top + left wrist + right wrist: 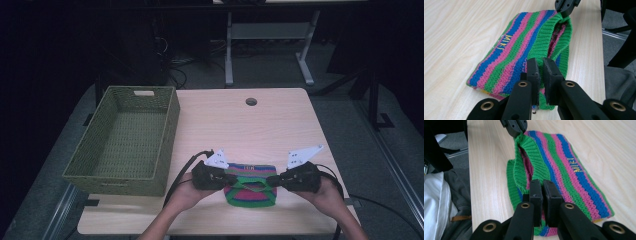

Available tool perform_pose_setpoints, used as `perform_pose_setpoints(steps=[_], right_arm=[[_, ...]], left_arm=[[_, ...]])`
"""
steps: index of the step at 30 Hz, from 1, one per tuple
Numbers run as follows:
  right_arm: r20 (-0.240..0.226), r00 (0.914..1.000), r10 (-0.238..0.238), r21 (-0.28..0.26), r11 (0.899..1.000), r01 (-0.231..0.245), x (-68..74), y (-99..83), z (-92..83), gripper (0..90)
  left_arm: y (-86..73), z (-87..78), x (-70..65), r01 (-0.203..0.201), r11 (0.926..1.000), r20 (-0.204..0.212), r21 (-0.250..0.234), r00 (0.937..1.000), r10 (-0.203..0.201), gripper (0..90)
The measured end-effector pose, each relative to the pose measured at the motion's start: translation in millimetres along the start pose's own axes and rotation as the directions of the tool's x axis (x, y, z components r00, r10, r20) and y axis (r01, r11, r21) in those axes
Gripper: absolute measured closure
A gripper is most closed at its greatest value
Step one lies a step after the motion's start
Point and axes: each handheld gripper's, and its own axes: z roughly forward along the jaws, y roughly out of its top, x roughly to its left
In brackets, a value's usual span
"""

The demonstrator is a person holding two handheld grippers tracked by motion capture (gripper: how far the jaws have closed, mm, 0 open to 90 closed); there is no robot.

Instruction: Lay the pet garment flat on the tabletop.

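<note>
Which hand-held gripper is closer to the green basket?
Left. The left hand-held gripper pinches the striped knit piece on the side toward the green basket; the right hand-held gripper pinches its far side.

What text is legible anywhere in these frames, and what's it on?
"MIKI": yellow letters stitched on a blue stripe of the green, pink and blue striped knitted garment, clearest in the left gripper view.
The same stitching in the right gripper view and the high view is too small and blurred to read.
Nothing else carries readable text.
</note>
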Motion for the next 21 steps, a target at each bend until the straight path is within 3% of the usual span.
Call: perform_pose_setpoints(steps=[21], right_arm=[[0.004, 1.0, 0.003, 0.004, 1.0, -0.003, -15.3, 23.2, -6.3, 85.7]], left_arm=[[12.6, -10.8, 18.8, 0.029, 0.9991, -0.026, -0.031, 0.9992, -0.029, 83.6]])
